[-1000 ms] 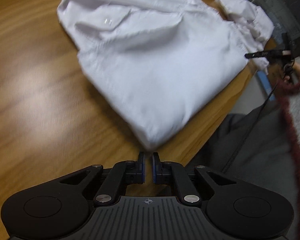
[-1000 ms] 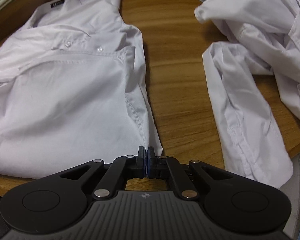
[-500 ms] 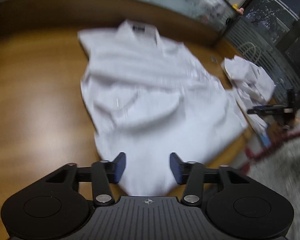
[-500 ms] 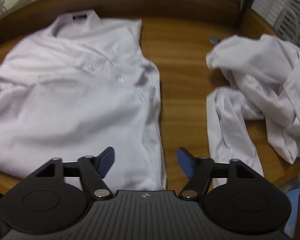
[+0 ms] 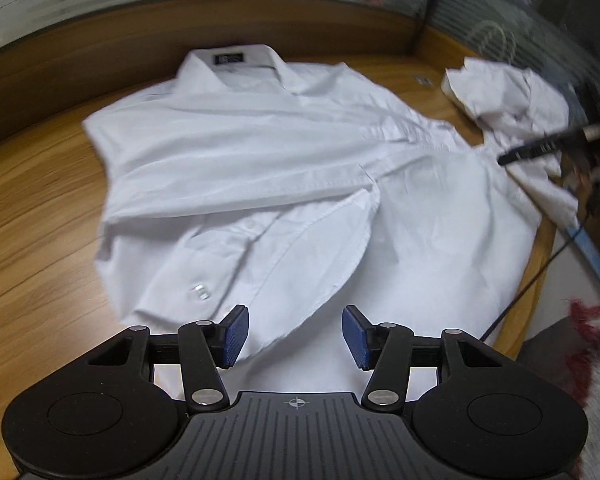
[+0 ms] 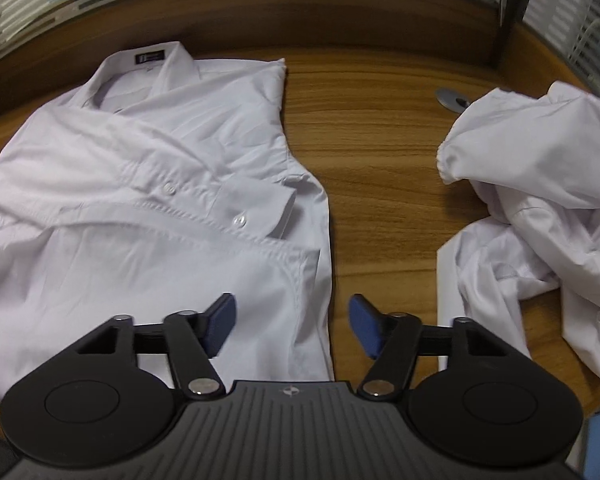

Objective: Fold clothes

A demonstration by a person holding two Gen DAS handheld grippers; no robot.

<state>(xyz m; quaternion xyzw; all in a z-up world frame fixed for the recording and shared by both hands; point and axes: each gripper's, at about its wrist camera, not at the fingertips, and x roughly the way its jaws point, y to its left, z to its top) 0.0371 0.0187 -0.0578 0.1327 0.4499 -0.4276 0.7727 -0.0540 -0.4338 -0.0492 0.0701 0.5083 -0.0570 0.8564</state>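
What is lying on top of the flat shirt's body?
Its two sleeves are folded across the shirt, cuffs buttoned. The front beneath them is covered.

Dim, even indoor light; the white shirt (image 5: pixel 284 184) glows against the dark wooden table (image 6: pixel 380 128); soft shadows under its edges. Fisheye bends the rims; left view smears with motion blur.

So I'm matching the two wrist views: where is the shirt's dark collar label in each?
Left wrist: collar label, top centre-left.
Right wrist: collar label, upper left.
Shared landmark: crumpled white shirt, at right in both.
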